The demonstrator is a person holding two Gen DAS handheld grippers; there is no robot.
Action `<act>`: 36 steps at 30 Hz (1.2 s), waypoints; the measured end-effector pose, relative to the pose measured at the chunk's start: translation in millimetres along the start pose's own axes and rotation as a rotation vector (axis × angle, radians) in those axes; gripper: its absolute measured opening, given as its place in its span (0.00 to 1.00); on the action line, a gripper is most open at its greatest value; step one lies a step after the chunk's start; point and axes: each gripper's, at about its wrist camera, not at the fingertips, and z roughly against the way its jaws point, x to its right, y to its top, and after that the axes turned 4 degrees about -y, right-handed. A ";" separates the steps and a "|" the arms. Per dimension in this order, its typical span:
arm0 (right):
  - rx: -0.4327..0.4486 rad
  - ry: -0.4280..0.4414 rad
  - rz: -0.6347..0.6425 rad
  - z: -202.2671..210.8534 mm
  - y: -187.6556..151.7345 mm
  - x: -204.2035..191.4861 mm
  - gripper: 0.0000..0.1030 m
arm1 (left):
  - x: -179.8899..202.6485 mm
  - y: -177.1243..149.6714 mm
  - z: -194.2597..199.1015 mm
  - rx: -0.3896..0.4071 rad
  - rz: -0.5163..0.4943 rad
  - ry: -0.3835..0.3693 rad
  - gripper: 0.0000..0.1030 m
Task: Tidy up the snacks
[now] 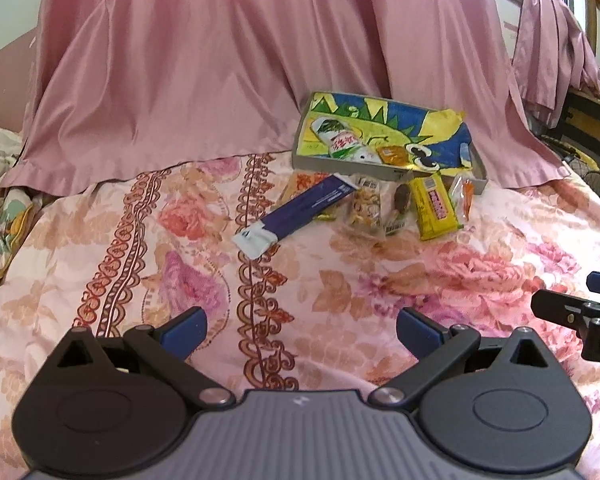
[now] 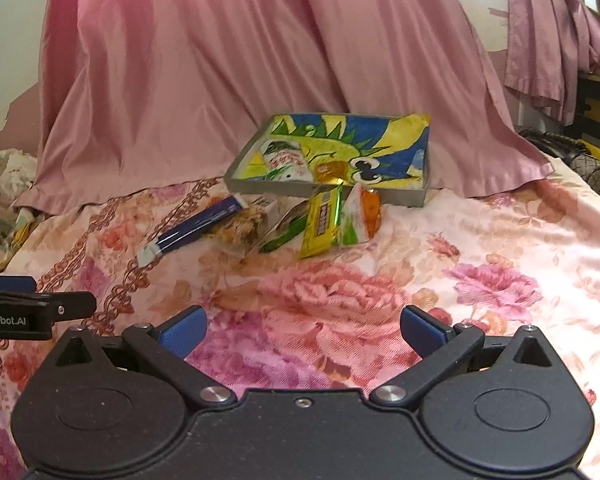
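A grey tray [image 1: 305, 141] [image 2: 414, 196] lies on the floral bedspread by the pink curtain, holding a large yellow-blue-green bag [image 1: 420, 128] [image 2: 364, 140], a white-green packet [image 1: 340, 140] and a small orange packet [image 1: 392, 155]. In front of it lie loose snacks: a dark blue stick pack [image 1: 300, 210] [image 2: 198, 226], a nut bar [image 1: 364, 208] [image 2: 240, 226], a yellow bar [image 1: 434, 206] [image 2: 322, 222] and an orange-white packet [image 2: 364, 212]. My left gripper [image 1: 302, 330] is open and holds nothing, well short of the snacks. My right gripper [image 2: 302, 330] is open too, with nothing in it.
A pink curtain [image 1: 228, 60] hangs behind the tray. More pink cloth [image 1: 556, 52] drapes over dark furniture at the right. The bedspread [image 1: 440, 272] stretches between the grippers and the snacks. The right gripper's tip [image 1: 572, 308] shows at the left wrist view's right edge.
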 end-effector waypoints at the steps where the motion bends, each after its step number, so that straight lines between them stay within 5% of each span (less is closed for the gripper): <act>1: -0.006 0.002 0.005 -0.7 -0.3 -0.5 0.99 | -0.5 -0.5 -0.6 -0.004 -0.003 0.003 1.00; 36: 0.014 0.010 -0.001 -18.9 -0.7 -9.6 0.99 | -21.0 13.4 -19.6 -0.026 -0.047 0.010 1.00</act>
